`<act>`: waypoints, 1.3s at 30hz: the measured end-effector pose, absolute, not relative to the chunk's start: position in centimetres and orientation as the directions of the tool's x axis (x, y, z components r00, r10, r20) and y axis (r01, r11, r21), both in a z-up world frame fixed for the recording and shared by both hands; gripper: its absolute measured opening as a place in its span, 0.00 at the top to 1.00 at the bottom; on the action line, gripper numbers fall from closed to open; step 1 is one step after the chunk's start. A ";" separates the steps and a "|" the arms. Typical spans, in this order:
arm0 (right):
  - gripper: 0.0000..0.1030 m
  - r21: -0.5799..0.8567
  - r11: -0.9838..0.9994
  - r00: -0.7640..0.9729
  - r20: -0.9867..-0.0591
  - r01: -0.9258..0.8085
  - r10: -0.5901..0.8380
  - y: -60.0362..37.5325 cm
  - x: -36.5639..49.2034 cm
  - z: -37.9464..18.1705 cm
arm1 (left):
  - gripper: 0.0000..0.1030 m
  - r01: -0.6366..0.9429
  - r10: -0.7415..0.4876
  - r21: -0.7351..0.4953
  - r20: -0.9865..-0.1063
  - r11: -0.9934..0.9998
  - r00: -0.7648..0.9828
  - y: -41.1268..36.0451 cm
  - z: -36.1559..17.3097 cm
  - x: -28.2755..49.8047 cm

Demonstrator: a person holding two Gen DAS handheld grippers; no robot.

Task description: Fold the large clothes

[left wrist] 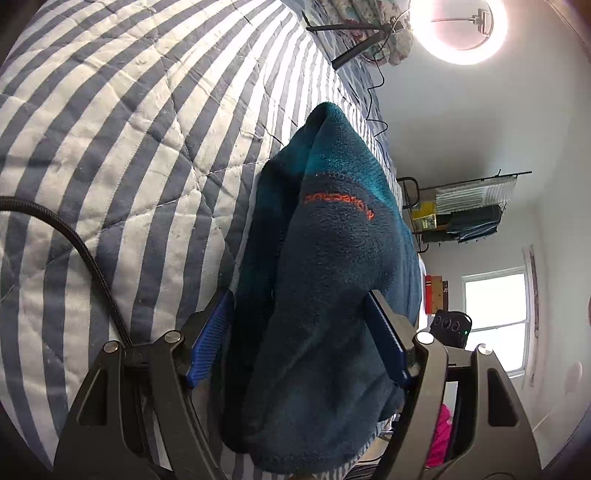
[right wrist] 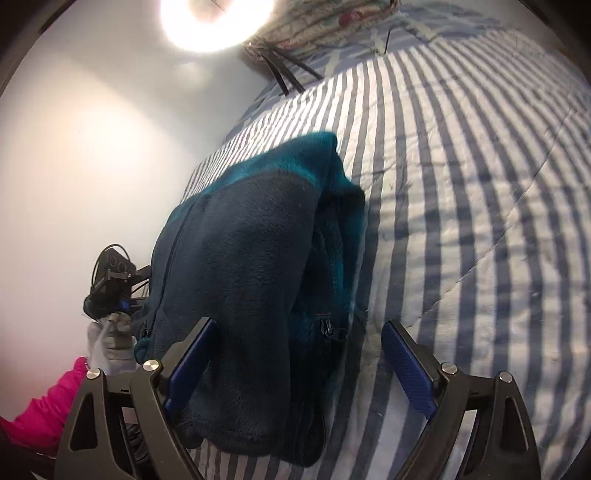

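Observation:
A folded dark teal fleece jacket (left wrist: 325,266) with orange lettering lies on the blue-and-white striped quilt (left wrist: 110,155), near the bed's edge. My left gripper (left wrist: 297,295) is open and straddles the near end of the fleece, whose bulk fills the gap between the blue pads (left wrist: 210,339). In the right wrist view the same fleece (right wrist: 243,258) lies with its zipper pull toward me. My right gripper (right wrist: 301,323) stands open around it. The left pad (right wrist: 192,362) is against the fabric. The right pad (right wrist: 406,369) is clear of it, over bare quilt (right wrist: 480,221).
A bright ring light (left wrist: 458,29) on a black tripod (left wrist: 351,40) stands on the bed's far end by a floral pillow (right wrist: 325,22). Past the bed edge are a wire rack (left wrist: 465,210), a window (left wrist: 495,317) and pink cloth (right wrist: 48,406).

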State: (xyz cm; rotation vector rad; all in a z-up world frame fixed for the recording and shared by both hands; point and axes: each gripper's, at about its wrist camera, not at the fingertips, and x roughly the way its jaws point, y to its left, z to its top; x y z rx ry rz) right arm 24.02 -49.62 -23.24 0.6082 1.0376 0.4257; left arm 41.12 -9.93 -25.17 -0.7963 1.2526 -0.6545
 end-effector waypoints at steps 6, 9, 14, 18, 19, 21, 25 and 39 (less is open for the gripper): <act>0.11 0.710 0.703 0.451 -0.616 -0.036 0.645 -49.6 24.5 -24.4 | 0.35 0.033 -0.796 -0.808 -0.572 0.589 0.197 -11.2 -25.2 41.6; 0.22 0.728 0.684 0.432 -0.602 -0.050 0.672 -48.9 24.6 -24.3 | 0.44 0.032 -0.781 -0.793 -0.592 0.609 0.198 -12.2 -25.1 41.6; 0.33 0.689 0.722 0.413 -0.640 -0.063 0.648 -47.2 25.4 -23.7 | 0.58 0.072 -0.729 -0.735 -0.646 0.674 0.225 -13.1 -24.1 41.1; 0.52 0.638 0.767 0.416 -0.679 -0.074 0.605 -46.5 25.4 -22.7 | 0.65 0.113 -0.677 -0.675 -0.689 0.729 0.258 -14.1 -22.9 40.6; 0.54 0.622 0.779 0.417 -0.690 -0.076 0.592 -46.3 25.5 -22.5 | 0.68 0.124 -0.665 -0.659 -0.698 0.742 0.267 -14.4 -22.5 40.5; 0.60 0.583 0.808 0.421 -0.714 -0.083 0.559 -45.8 25.5 -21.8 | 0.72 0.140 -0.648 -0.638 -0.708 0.757 0.281 -15.1 -21.9 40.4; 0.67 0.526 0.846 0.433 -0.744 -0.088 0.508 -45.0 25.5 -20.7 | 0.76 0.179 -0.609 -0.584 -0.728 0.792 0.315 -16.4 -20.5 39.9; 0.75 0.249 0.961 0.472 -0.837 -0.122 0.277 -42.3 24.3 -14.9 | 0.79 0.313 -0.562 -0.471 -0.740 0.825 0.369 -20.9 -15.3 38.1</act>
